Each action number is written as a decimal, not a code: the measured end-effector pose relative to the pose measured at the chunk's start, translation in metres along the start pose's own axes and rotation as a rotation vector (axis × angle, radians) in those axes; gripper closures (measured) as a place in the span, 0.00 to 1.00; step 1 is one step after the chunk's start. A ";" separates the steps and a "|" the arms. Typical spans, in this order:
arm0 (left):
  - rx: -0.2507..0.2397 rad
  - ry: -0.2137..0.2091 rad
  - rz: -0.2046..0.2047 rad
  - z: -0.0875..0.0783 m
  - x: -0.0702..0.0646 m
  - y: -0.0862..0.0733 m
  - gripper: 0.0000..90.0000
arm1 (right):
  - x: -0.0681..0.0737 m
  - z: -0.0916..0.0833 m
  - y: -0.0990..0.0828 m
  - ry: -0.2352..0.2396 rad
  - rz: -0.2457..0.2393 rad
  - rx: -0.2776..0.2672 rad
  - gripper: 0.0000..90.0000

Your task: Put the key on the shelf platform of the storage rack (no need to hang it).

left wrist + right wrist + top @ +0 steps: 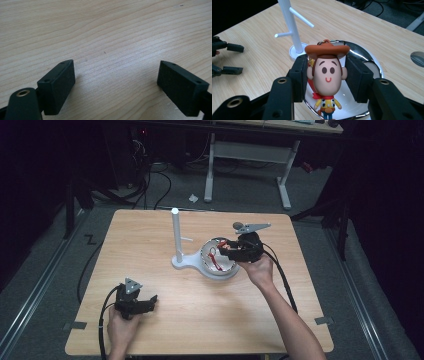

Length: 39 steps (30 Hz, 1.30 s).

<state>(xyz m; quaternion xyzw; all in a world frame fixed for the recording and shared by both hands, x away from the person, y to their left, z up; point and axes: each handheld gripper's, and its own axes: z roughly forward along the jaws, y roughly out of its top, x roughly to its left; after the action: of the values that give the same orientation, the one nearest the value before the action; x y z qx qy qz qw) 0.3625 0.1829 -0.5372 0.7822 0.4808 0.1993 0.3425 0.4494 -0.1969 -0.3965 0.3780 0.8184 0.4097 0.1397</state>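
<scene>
Worktop [200, 320]: one, pale wood grain, rounded corners; it carries everything below
Stand [176, 237]: one, white, an upright post on a round foot, near the middle of the worktop and toward the far edge; two short pegs stick out from the post in the right gripper view [291, 27]
Bowl [218, 265]: one, shiny metal with a white inside, touching or just beside the stand's foot on the side toward the right edge; in the right gripper view [372, 65] its rim curves behind and under the jaws
Right gripper [231, 249]: one, held in the person's right hand [260, 270] over the bowl; its two jaws are closed against the head of the figure, one pad on each side [325, 72]
Left gripper [150, 301]: one, held in the left hand [120, 325] near the front left corner of the worktop, well apart from the bowl; its two jaws stand wide apart with bare wood between them [116, 82]
Figure [326, 75]: one, a small cowboy keychain doll, brown hat, red neckerchief, yellow shirt; it hangs upright between the right jaws above the bowl; a metal ring shows at the hat's top
</scene>
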 end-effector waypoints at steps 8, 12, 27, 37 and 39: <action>0.000 -0.001 0.000 0.000 0.000 0.000 0.17 | -0.001 0.014 -0.004 0.004 0.006 0.024 0.61; 0.000 -0.001 0.000 0.000 0.000 0.000 0.17 | -0.003 0.018 -0.008 0.004 0.013 0.032 0.61; 0.000 0.000 0.000 0.000 0.000 0.000 0.17 | -0.013 0.041 -0.021 -0.044 0.053 0.080 0.61; 0.000 0.000 0.000 0.000 0.000 0.000 0.17 | -0.010 0.052 -0.024 -0.078 0.033 0.119 0.61; 0.000 0.000 0.000 0.000 0.000 0.000 0.17 | -0.007 0.053 -0.024 -0.084 0.022 0.131 0.61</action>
<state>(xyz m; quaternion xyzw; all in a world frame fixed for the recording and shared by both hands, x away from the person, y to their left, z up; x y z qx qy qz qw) 0.3625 0.1829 -0.5373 0.7822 0.4807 0.1994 0.3425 0.4710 -0.1811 -0.4485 0.4121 0.8327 0.3406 0.1441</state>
